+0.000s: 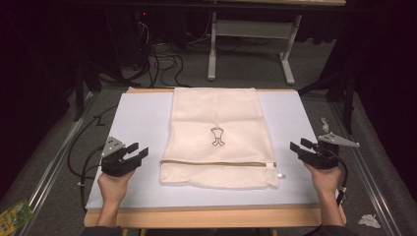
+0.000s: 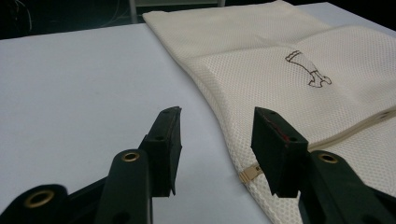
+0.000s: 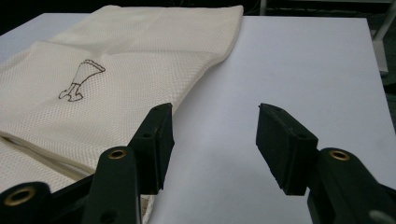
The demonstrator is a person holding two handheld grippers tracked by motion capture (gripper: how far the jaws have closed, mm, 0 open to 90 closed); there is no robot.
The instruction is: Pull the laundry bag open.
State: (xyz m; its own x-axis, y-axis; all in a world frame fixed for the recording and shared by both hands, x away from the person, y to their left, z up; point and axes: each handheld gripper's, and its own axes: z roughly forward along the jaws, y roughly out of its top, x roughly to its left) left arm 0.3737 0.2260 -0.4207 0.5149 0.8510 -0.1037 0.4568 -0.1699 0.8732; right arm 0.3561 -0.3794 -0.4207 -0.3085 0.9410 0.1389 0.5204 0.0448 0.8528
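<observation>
High view, mesh bag (image 1: 216, 137), small unreadable emblem (image 1: 217, 136)

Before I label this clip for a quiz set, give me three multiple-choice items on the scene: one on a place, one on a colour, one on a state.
1. Where does the mesh bag lie?
A. on the floor beside the table
B. flat on the white table top, between the two grippers
C. hanging over the table's near edge

2. What colour is the mesh bag?
A. cream
B. dark blue
C. red

3. How do the left gripper and the right gripper stand?
A. both shut on the bag
B. left shut on the zipper, right open
C. both open, nothing between the jaws

Answers:
1 B, the high view shows it spread flat mid-table with a gripper at each side.
2 A, all three views show cream netting.
3 C, each gripper view shows a clear gap between its jaws.
</observation>
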